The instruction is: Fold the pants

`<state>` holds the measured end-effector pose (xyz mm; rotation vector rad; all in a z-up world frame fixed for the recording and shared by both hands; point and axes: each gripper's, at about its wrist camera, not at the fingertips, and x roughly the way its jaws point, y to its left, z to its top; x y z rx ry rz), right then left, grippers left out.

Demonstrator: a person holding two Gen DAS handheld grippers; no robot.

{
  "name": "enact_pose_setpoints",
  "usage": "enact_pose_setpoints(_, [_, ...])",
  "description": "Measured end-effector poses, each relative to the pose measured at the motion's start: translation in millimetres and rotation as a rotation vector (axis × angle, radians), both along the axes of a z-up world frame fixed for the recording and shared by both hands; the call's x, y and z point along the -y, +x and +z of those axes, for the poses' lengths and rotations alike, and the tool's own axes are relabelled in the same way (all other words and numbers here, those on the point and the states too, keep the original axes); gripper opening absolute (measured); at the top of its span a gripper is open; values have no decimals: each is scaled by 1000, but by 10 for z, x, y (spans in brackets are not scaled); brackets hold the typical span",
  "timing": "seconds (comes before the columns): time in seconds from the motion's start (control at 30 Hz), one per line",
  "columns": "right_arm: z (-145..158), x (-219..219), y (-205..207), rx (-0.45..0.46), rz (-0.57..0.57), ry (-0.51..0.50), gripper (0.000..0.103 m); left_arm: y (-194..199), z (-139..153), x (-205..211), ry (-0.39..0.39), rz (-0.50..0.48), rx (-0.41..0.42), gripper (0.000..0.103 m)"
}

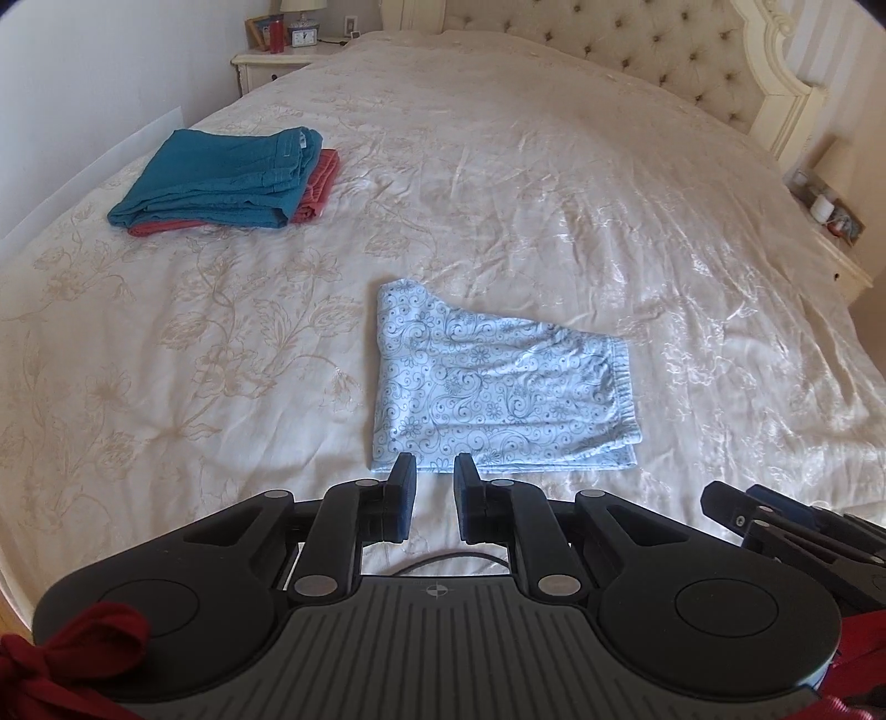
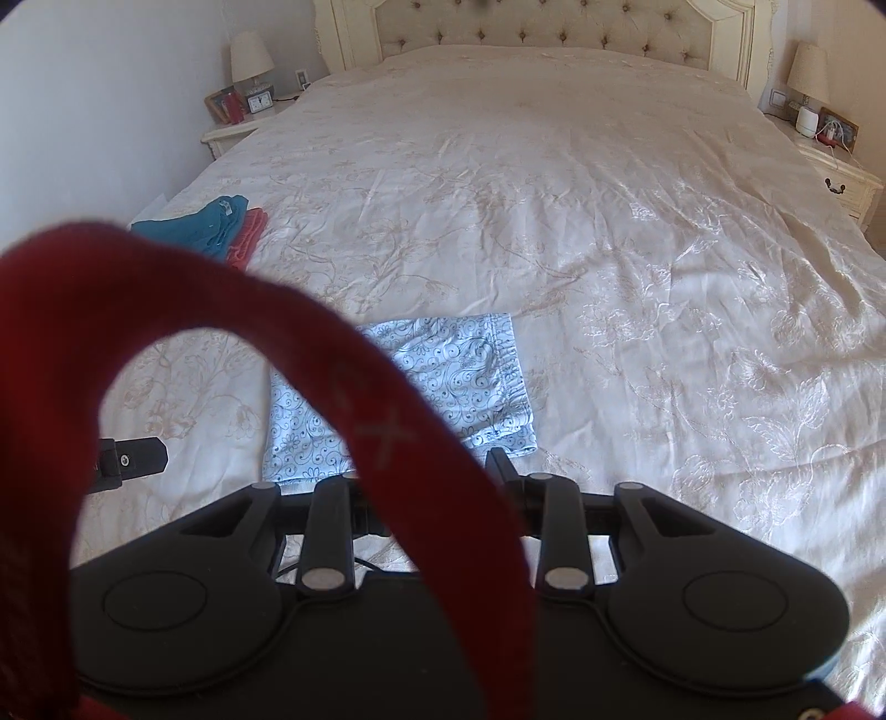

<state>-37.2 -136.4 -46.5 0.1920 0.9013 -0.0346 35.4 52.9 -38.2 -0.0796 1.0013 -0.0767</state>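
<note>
Left wrist view: left hand-held gripper [image 1: 434, 471] angled down over folded pants [image 1: 498, 387], jaws slightly apart, empty.

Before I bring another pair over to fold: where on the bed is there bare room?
The bedspread is bare from the floral pants up to the headboard, and along their right side. A smaller bare strip lies between them and the teal-and-red folded stack. The near-left part, around that stack and both hand-held grippers, is more crowded.
</note>
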Motion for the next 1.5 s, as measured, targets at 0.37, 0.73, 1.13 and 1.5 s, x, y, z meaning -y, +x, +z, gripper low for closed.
enact_pose_setpoints(0.37, [97, -115, -99, -12, 0, -15, 42, -78, -56, 96, 97, 55, -80, 15])
enact_pose_setpoints(0.73, [117, -220, -104, -30, 18, -25, 42, -116, -128, 93, 155, 77, -159, 15])
enact_pose_setpoints(1.13, [81, -271, -84, -48, 29, -4, 42, -101, -136, 119, 146, 22, -154, 15])
enact_pose_setpoints(1.5, [50, -309, -65, -63, 22, 5, 42, -57, -174, 118, 172, 6, -174, 15])
